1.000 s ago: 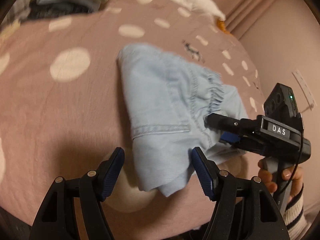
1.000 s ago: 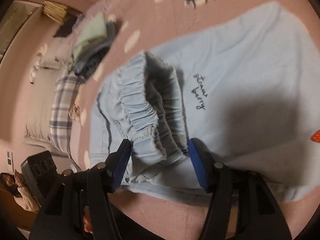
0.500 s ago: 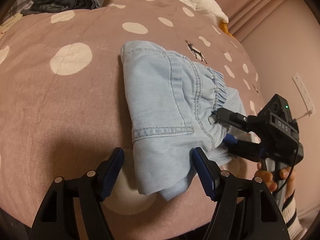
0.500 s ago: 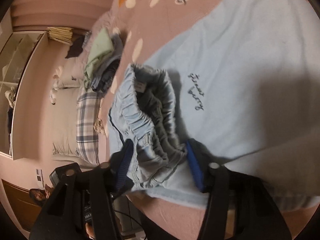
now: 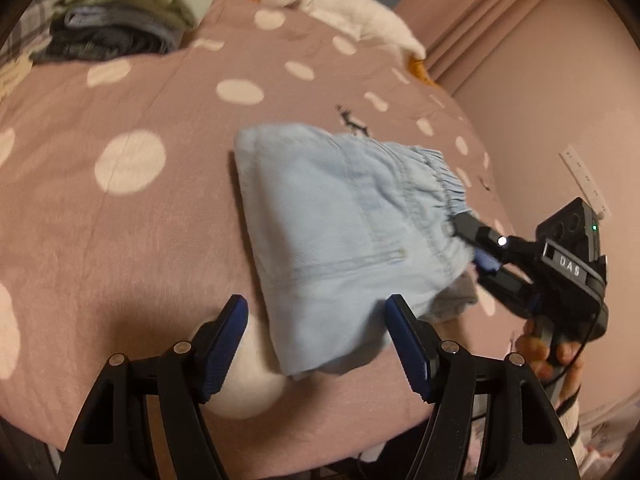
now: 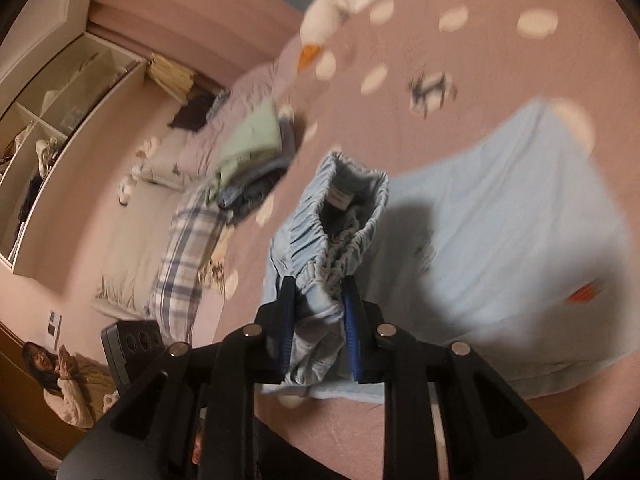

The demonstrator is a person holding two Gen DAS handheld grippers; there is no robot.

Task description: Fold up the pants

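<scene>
The light blue denim pants (image 5: 344,236) lie folded into a compact bundle on the pink dotted bedspread (image 5: 120,240). My left gripper (image 5: 316,344) is open and empty, its fingers straddling the near edge of the bundle without touching it. My right gripper (image 6: 316,320) is shut on the pants' elastic waistband (image 6: 336,232) and lifts that end off the bed. It also shows in the left wrist view (image 5: 480,248), at the right end of the bundle.
A light blue garment (image 6: 520,240) lies flat on the bed beside the pants. A stack of folded clothes (image 5: 120,24) sits at the far left. A white goose plush (image 5: 352,8) lies at the back. The bed edge is near me.
My right gripper closed on the waistband and raised it, tilting up. The bundle's right end lifted. My left gripper stayed open in place.
</scene>
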